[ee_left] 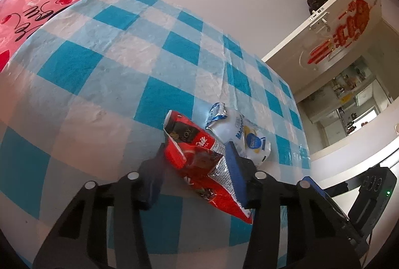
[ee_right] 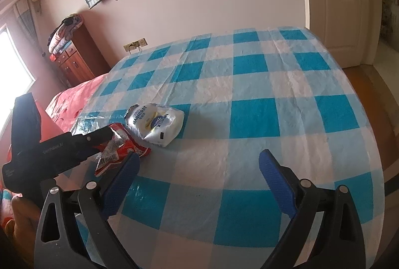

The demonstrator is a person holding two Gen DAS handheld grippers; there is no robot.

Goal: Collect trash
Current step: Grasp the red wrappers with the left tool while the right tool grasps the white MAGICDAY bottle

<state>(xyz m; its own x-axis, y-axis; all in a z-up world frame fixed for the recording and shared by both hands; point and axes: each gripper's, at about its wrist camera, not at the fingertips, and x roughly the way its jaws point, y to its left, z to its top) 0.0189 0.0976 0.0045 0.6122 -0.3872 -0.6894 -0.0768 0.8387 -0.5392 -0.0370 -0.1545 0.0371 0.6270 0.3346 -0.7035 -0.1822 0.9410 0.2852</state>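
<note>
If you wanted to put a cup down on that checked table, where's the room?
Most of the checked table is bare: everything right of the white wrapper, out to the door-side edge, and behind it toward the wall. It is crowded only where the left gripper straddles the red wrapper.

A crumpled red snack wrapper with silver printed edges and a dark panel lies torn open on the blue-and-white checked desk, pinched between the two fingers of the left gripper. Just beyond it, touching or nearly touching its far end, lies a crushed white packet with blue lettering and a blue-and-yellow emblem, its torn mouth turned up. In the right wrist view both sit near the desk's left edge, the white packet to the right of the red wrapper.
</note>
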